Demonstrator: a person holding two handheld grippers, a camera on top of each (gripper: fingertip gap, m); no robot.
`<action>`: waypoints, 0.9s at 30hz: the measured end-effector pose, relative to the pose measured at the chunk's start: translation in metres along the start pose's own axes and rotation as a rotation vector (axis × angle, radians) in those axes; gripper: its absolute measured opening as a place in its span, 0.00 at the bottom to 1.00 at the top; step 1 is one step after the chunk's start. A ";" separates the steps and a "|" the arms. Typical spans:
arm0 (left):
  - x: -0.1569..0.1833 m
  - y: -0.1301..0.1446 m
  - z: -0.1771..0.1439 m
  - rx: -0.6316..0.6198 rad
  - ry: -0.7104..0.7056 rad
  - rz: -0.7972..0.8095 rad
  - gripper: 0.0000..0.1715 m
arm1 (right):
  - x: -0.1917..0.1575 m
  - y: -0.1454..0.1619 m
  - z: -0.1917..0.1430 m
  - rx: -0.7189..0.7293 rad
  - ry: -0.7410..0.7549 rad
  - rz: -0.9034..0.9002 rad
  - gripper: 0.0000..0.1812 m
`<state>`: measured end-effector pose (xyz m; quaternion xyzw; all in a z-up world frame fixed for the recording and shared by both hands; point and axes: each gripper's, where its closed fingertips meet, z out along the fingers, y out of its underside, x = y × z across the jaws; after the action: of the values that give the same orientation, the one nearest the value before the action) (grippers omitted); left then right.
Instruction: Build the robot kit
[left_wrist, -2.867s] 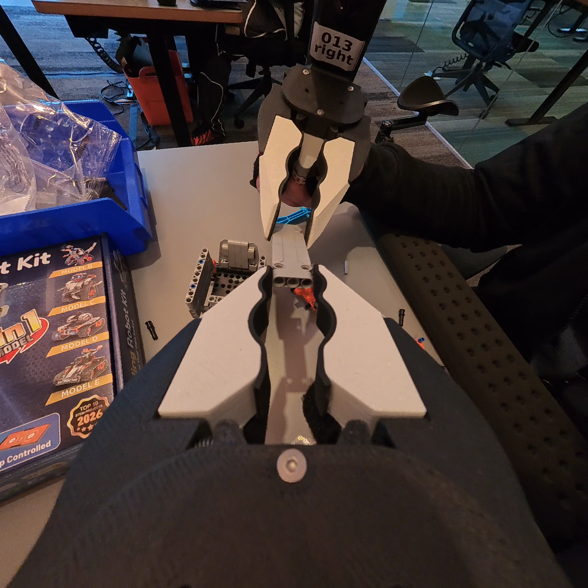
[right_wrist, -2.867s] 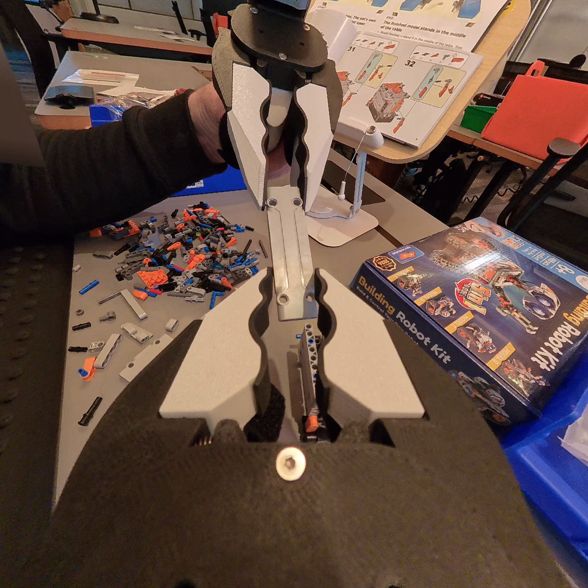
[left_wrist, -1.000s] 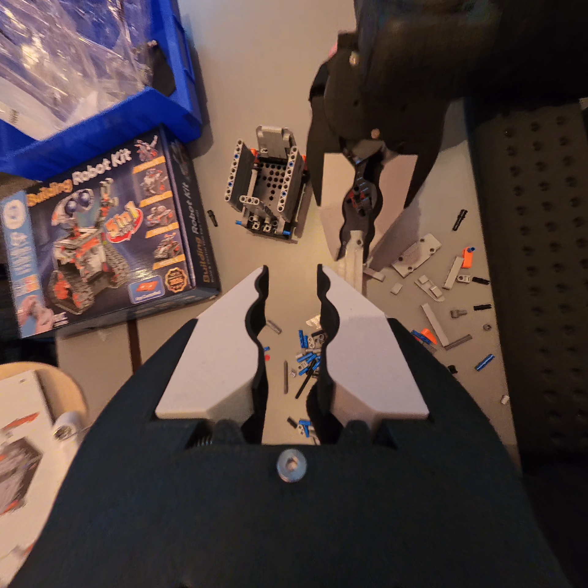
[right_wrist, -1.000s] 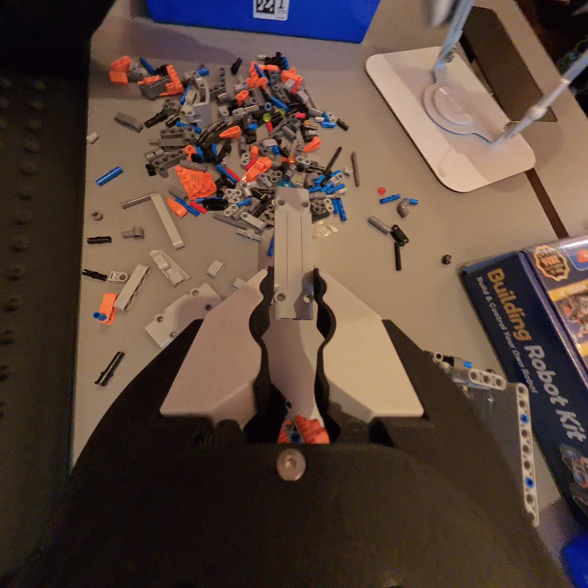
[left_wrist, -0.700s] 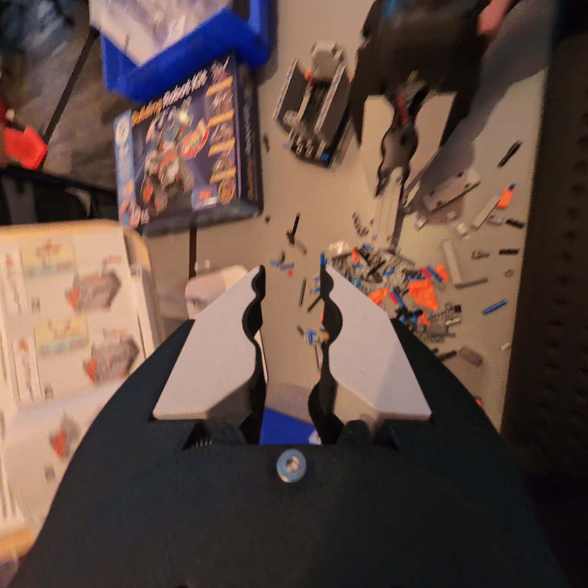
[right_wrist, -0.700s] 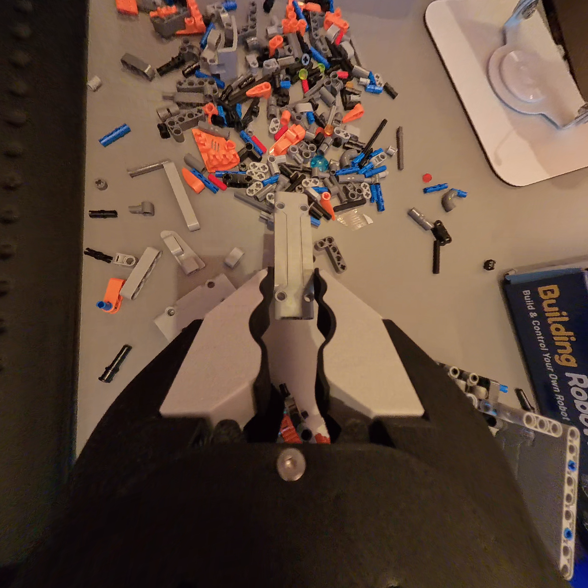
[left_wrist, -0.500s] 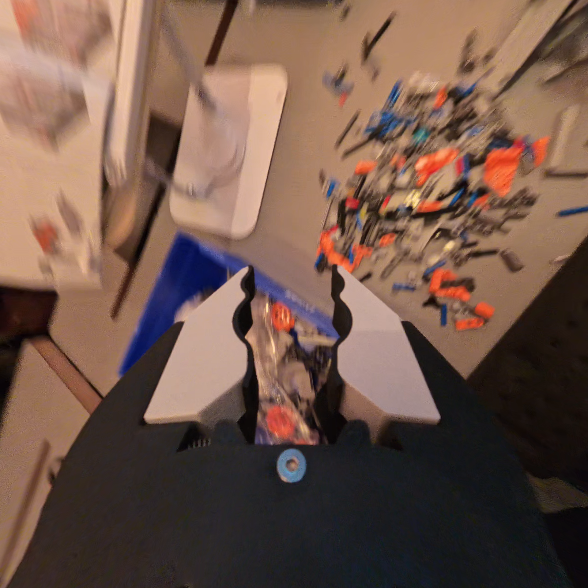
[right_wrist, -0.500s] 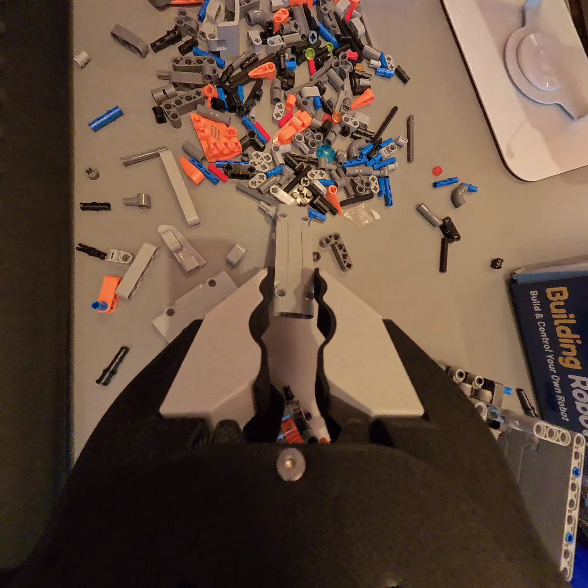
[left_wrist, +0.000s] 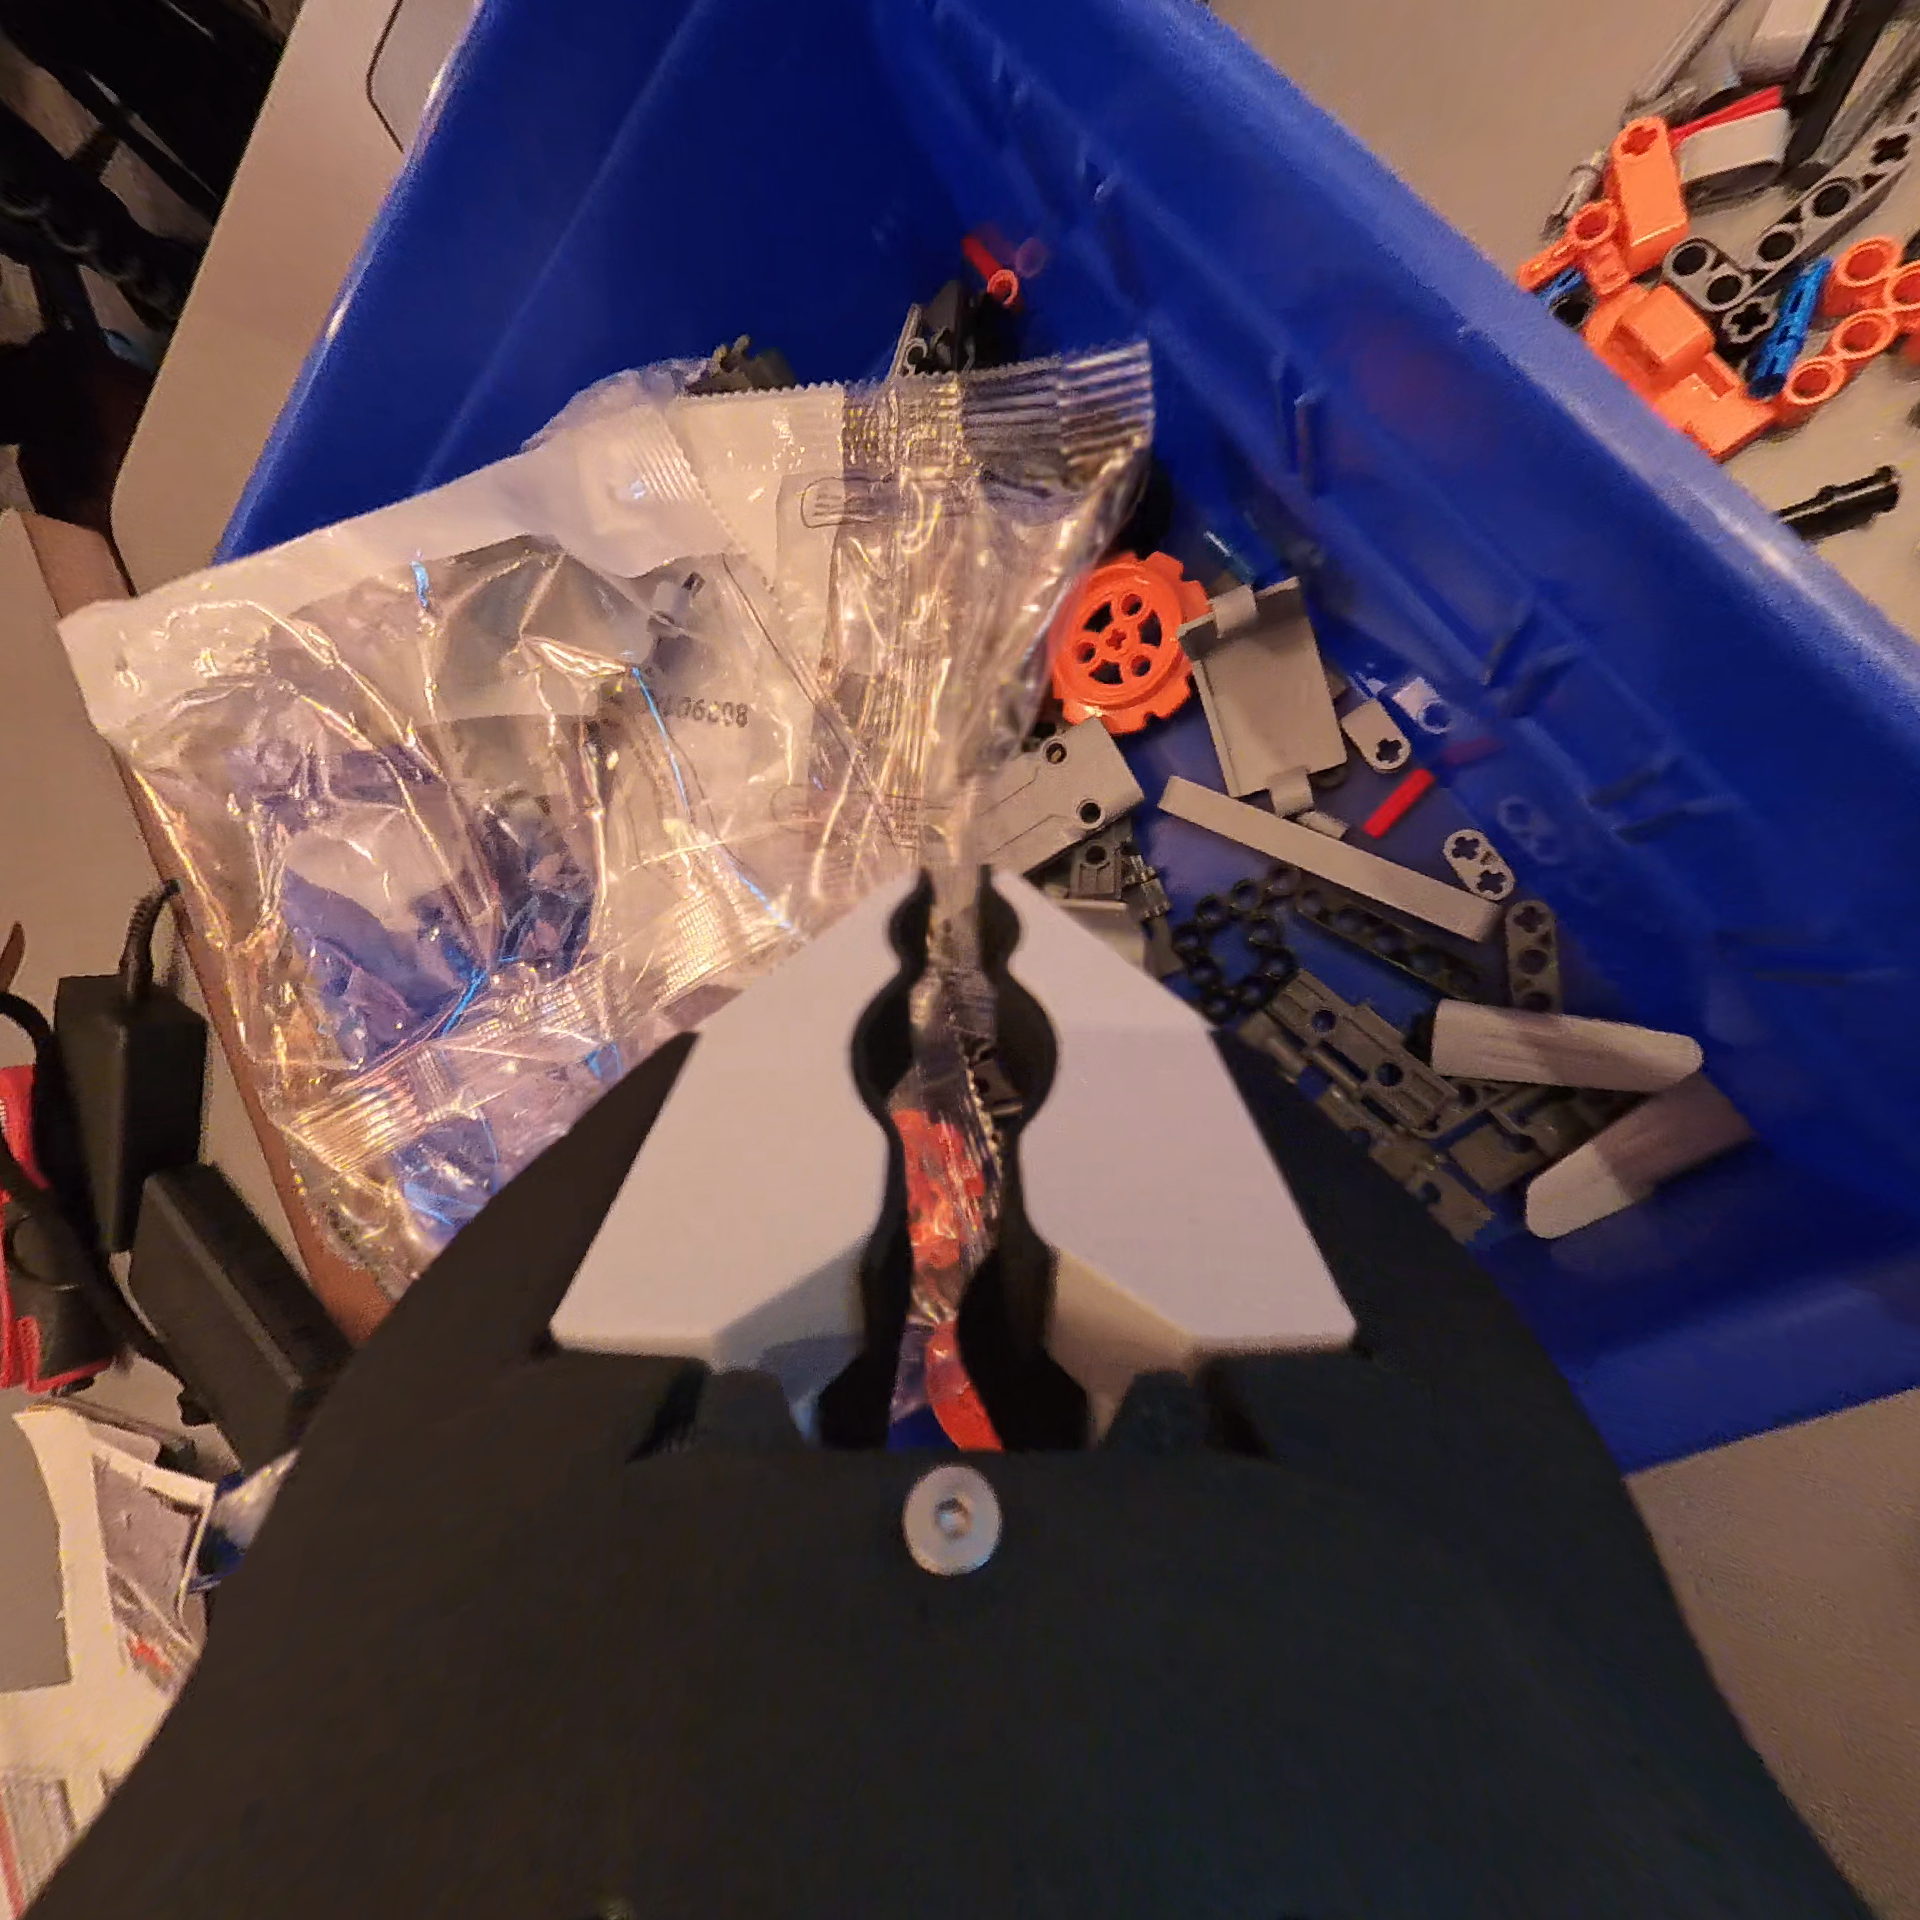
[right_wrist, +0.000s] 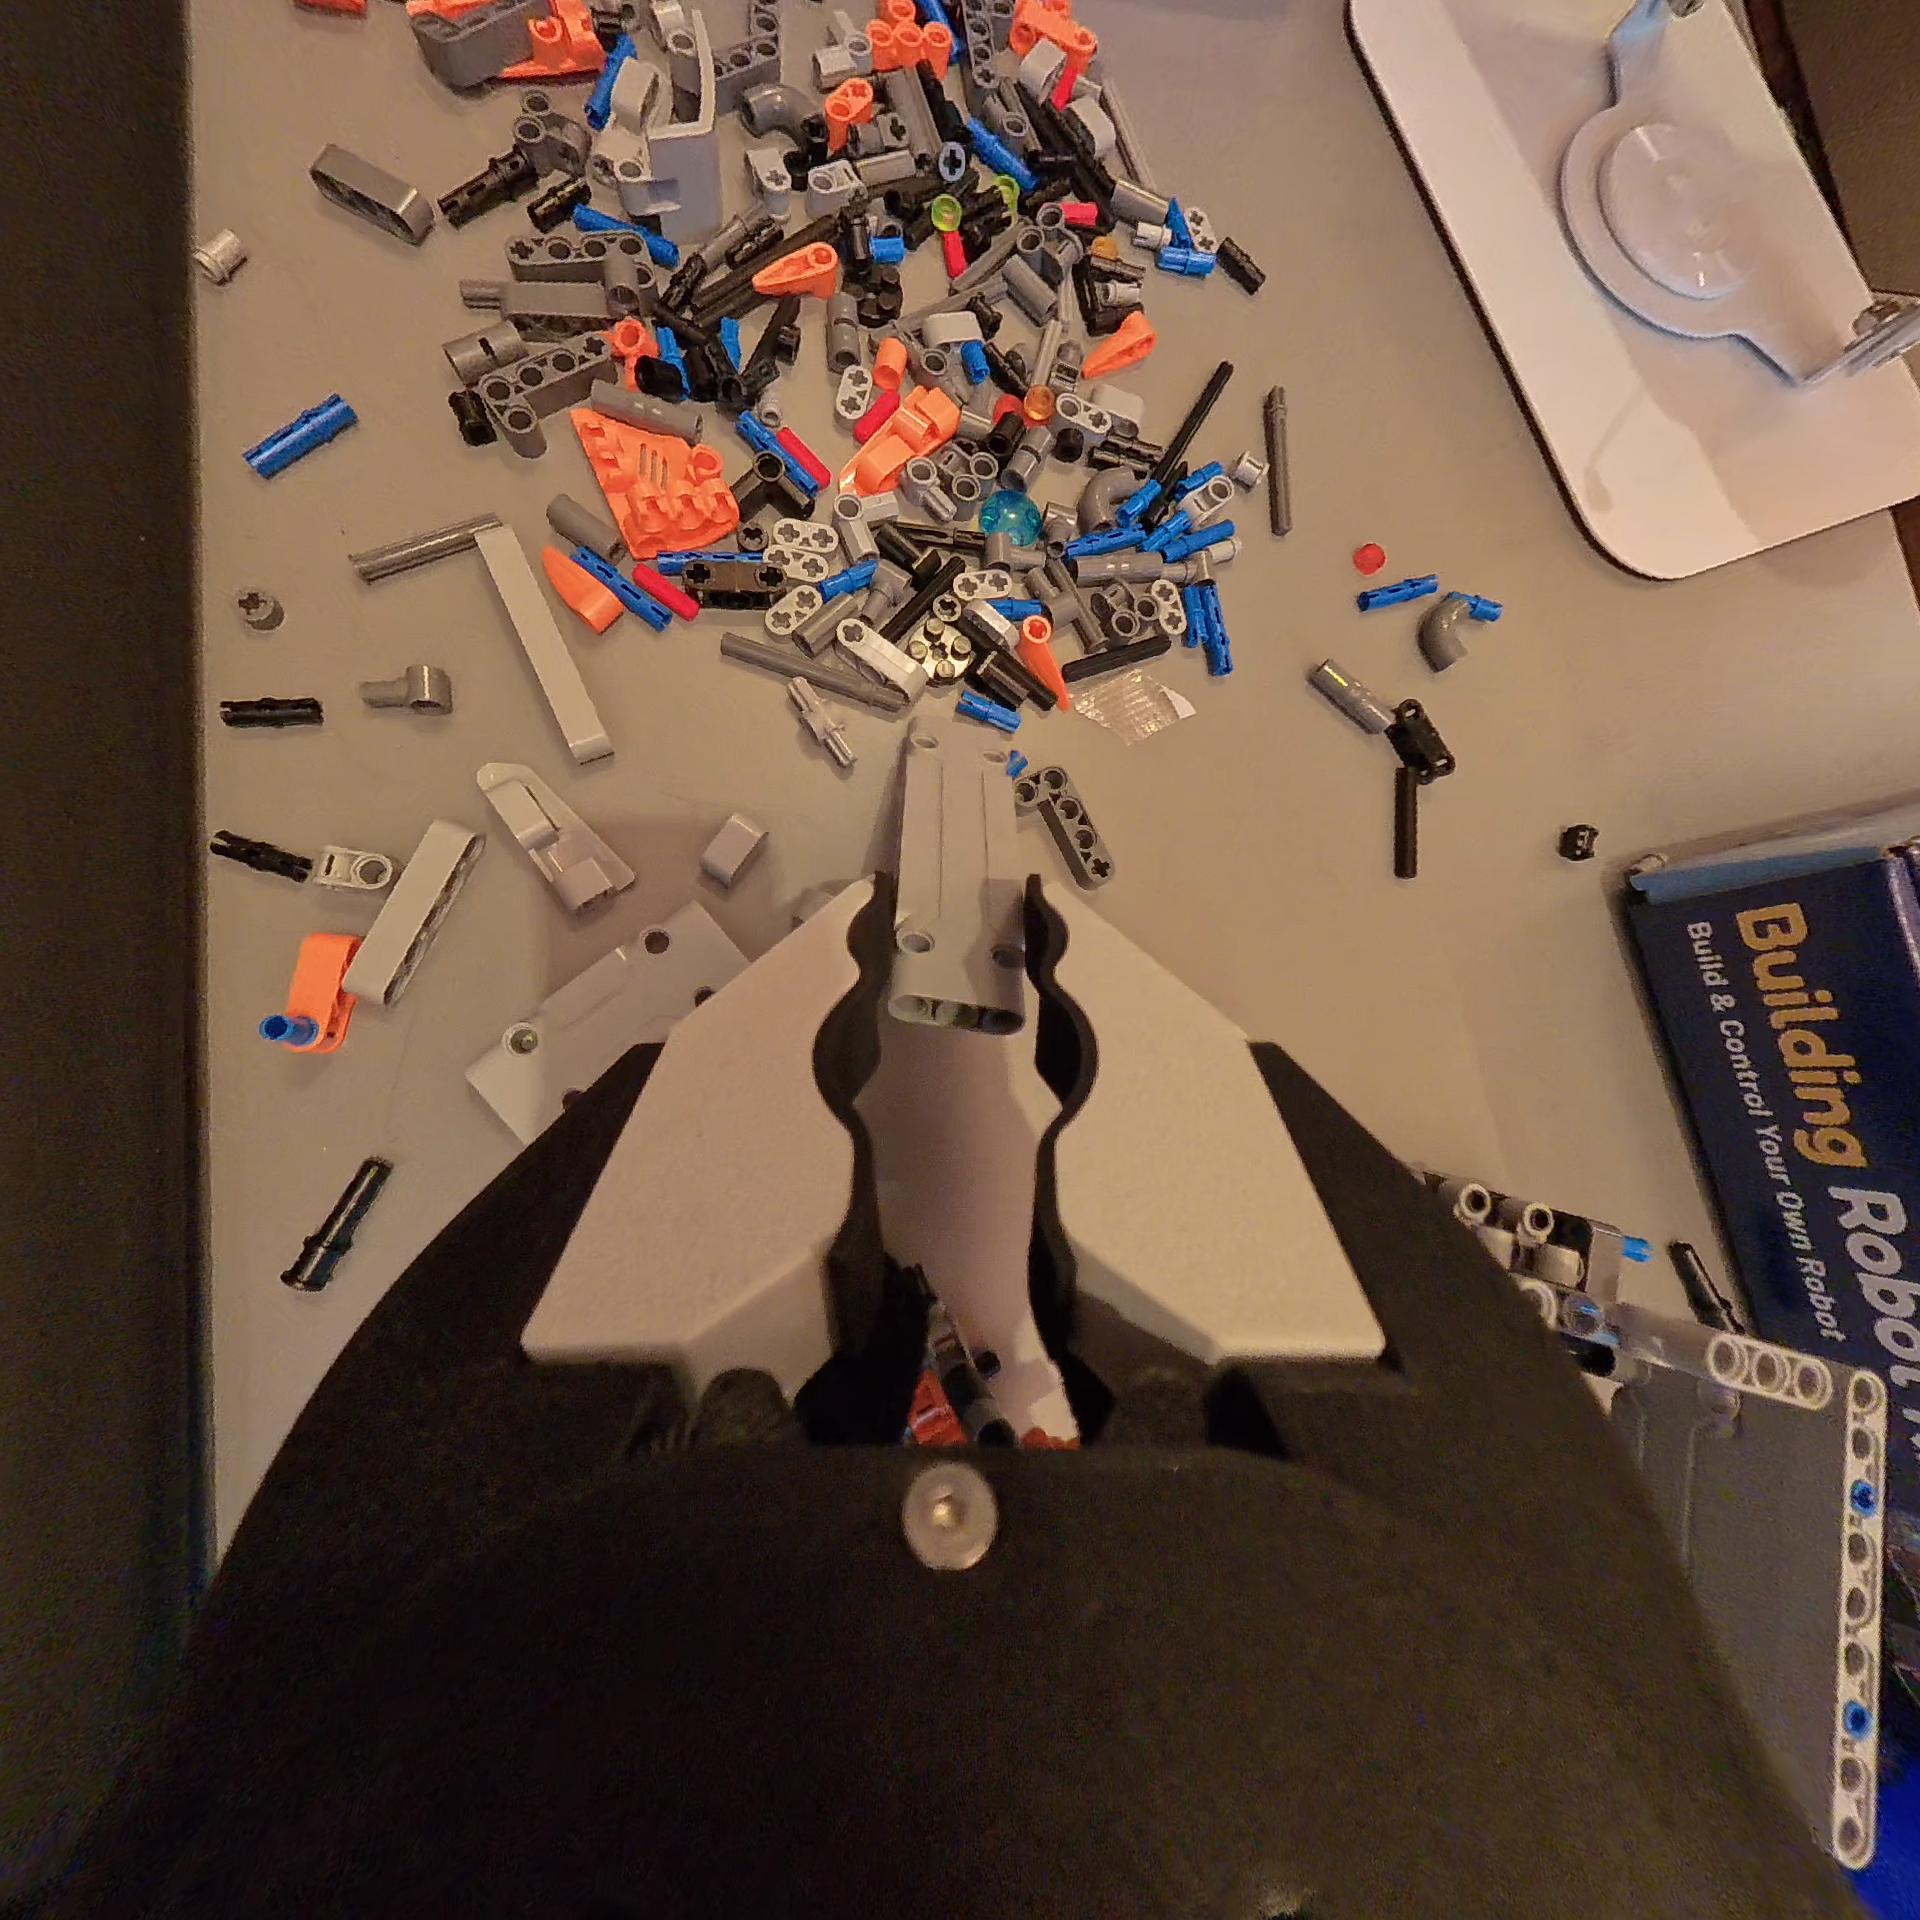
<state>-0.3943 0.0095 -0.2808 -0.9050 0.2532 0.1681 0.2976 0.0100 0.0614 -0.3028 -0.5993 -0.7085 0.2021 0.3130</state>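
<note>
In the left wrist view my left gripper (left_wrist: 951, 883) is over a blue bin (left_wrist: 1455, 416). It is shut on a corner of a clear plastic bag (left_wrist: 520, 727), which runs crumpled between the fingers and spreads out to the left. An orange toothed wheel (left_wrist: 1127, 649) and several grey and black building pieces (left_wrist: 1320, 883) lie in the bin just beyond the tips. In the right wrist view my right gripper (right_wrist: 956, 894) is shut on a long light grey panel piece (right_wrist: 951, 831). The piece points forward, low over the grey table (right_wrist: 1299, 987), with its far end at the near edge of a pile of small parts (right_wrist: 883, 416).
A white stand base (right_wrist: 1662, 260) sits at the back right. A blue kit box (right_wrist: 1818, 1091) and a partly built grey model (right_wrist: 1662, 1351) lie at the right. A dark padded mat (right_wrist: 94, 727) borders the left. A flat grey panel (right_wrist: 613, 997) lies beside the right gripper. Some 40 cm of space lies between my two pairs of fingers. From my left tips it is roughly 7 cm to the orange toothed wheel (left_wrist: 1127, 649); from my right, 35 cm.
My left gripper let go of the grey panel, swung away over the pile to the blue bin and shut on the plastic bag. My right gripper carried the panel down toward the pile.
</note>
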 end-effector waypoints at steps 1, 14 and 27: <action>-0.002 -0.002 -0.003 0.023 -0.005 0.008 0.00 | 0.001 0.000 -0.001 0.004 0.002 0.002 0.13; -0.060 -0.036 -0.060 0.297 -0.027 -0.169 0.00 | 0.002 -0.007 -0.009 0.053 0.003 0.011 0.12; -0.024 -0.047 -0.100 0.335 0.128 -0.044 0.00 | 0.006 -0.005 -0.010 0.062 0.005 0.028 0.13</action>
<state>-0.3723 -0.0118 -0.1715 -0.8570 0.2764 0.0591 0.4309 0.0128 0.0649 -0.2910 -0.5998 -0.6924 0.2269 0.3306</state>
